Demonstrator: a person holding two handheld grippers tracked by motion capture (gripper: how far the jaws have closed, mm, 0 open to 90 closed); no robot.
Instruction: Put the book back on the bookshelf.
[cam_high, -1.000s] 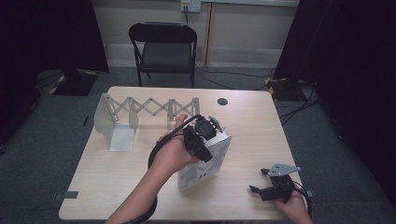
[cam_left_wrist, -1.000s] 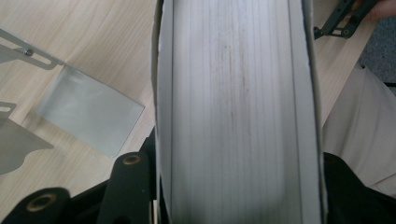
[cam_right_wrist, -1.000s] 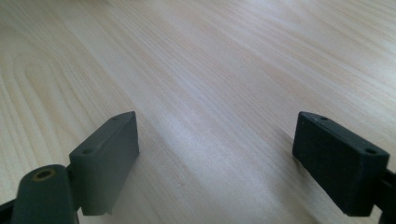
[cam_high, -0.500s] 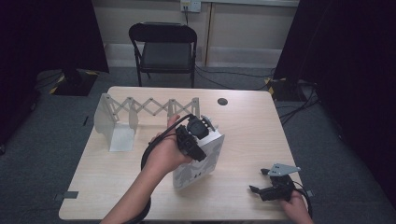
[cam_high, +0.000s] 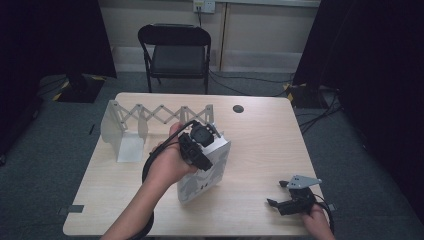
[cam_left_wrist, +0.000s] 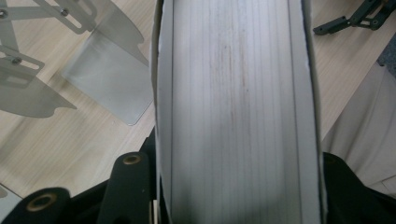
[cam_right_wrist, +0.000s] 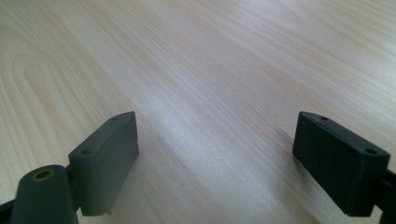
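A thick book with a white, grey-patterned cover stands tilted on the table, and my left gripper is shut on its upper edge. In the left gripper view the book's page edges run between the two black jaws, which press on both covers. A metal scissor-type book rack stands at the back left, just left of the book; its plates lie close beside it. My right gripper rests on the table near the front right corner. Its jaws stand wide open over bare wood.
The light wooden table has a black round cable hole near its back edge. A black folding chair stands behind the table. Cables lie on the grey floor at the right. From the left gripper view the right gripper is at the top right.
My left hand has carried the book a little to the left, toward the rack. The right gripper has stayed where it was.
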